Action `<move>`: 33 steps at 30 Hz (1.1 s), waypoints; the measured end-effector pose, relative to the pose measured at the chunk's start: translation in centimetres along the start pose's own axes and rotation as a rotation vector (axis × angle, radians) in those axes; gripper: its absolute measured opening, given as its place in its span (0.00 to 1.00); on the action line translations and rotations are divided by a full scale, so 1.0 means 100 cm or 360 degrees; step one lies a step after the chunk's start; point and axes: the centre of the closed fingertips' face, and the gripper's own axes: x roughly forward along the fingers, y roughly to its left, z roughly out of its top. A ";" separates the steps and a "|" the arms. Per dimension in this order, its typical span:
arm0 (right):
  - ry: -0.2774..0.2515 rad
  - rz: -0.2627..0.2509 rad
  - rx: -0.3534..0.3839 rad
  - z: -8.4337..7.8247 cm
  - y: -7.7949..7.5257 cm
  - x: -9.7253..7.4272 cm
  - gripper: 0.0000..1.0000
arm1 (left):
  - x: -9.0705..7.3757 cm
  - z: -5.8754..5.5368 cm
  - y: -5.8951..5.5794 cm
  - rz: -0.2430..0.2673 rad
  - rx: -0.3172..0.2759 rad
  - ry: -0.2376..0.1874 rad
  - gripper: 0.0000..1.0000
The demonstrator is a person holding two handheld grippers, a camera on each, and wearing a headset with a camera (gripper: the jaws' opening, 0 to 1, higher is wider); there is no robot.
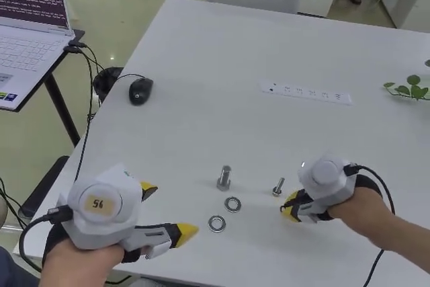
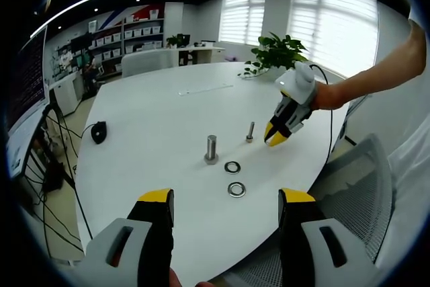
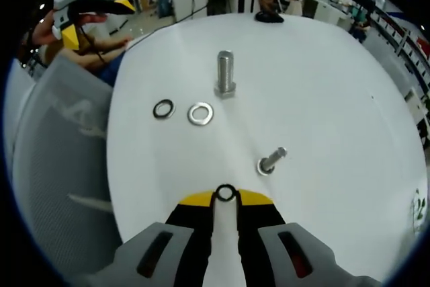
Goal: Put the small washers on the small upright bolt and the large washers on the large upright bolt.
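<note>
ok, my right gripper (image 3: 226, 199) is clenched on a small washer (image 3: 226, 193). in the right gripper view the ring sits pinched right at the yellow tips. the small bolt (image 3: 271, 159) stands just ahead of those tips, near but apart, so that washer isn't on yet. at the bolt's base i see a wider foot that i take for its head; whether a washer already lies there is too small to tell.

now the large bolt (image 3: 225, 74): upright further out on the table (image 1: 222, 65), shank bare as far as i can see. two rings lie flat on the near side of it, a silvery washer (image 3: 200, 113) and a darker washer (image 3: 163, 108), side by side, not touching each other or the bolt. they look like the large ones to me, judging by how they compare with the ring in my grip.

my left gripper (image 1: 166, 210) is released, jaws wide apart with nothing between them, low over the table on its own side and facing those two rings.

my read on progress: early. nothing clearly threaded on either bolt, one small washer in hand and close to its post, two large ones waiting on the table. left to do: drop this ring over the small bolt, then pick up each large washer and seat it on the large bolt.
</note>
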 end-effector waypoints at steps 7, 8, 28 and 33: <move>-0.0003 -0.0050 -0.0078 0.010 -0.018 -0.019 0.14 | 0.000 0.000 -0.002 -0.0006 0.0007 0.0004 0.62; -0.0005 -0.0061 -0.0093 0.013 -0.022 -0.022 0.14 | 0.000 0.000 -0.002 -0.0005 0.0007 0.0003 0.62; 0.0083 -0.0030 -0.0293 0.041 -0.032 -0.017 0.14 | -0.003 -0.002 0.002 0.0021 -0.0011 0.0000 0.62; 0.0095 -0.0025 -0.0288 0.040 -0.034 -0.014 0.14 | -0.003 -0.002 0.003 0.0024 -0.0015 0.0002 0.62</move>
